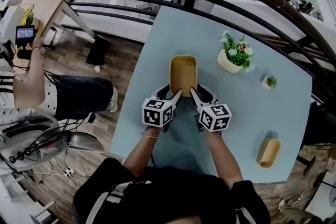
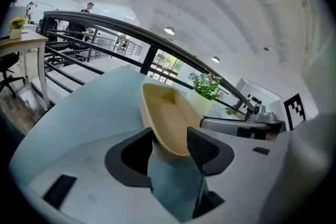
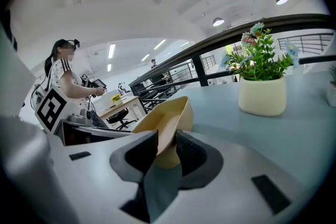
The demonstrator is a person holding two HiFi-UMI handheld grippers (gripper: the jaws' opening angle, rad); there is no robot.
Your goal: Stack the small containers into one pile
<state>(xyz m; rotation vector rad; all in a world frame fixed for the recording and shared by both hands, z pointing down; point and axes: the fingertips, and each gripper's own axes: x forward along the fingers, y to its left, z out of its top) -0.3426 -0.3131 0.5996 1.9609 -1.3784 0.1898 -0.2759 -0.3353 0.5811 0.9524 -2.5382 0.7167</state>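
Observation:
A tan oblong container lies in the middle of the pale blue table. Both grippers meet at its near end. My left gripper is at the near left corner; in the left gripper view that corner fills the gap between the jaws of the left gripper. My right gripper is at the near right corner, and in the right gripper view the right gripper has its jaws pinched on the container's wall. A second tan container lies apart at the table's near right.
A cream pot of flowers stands just right of the far end of the held container, with a tiny potted plant further right. A dark railing runs behind the table. A person stands off the table's left side.

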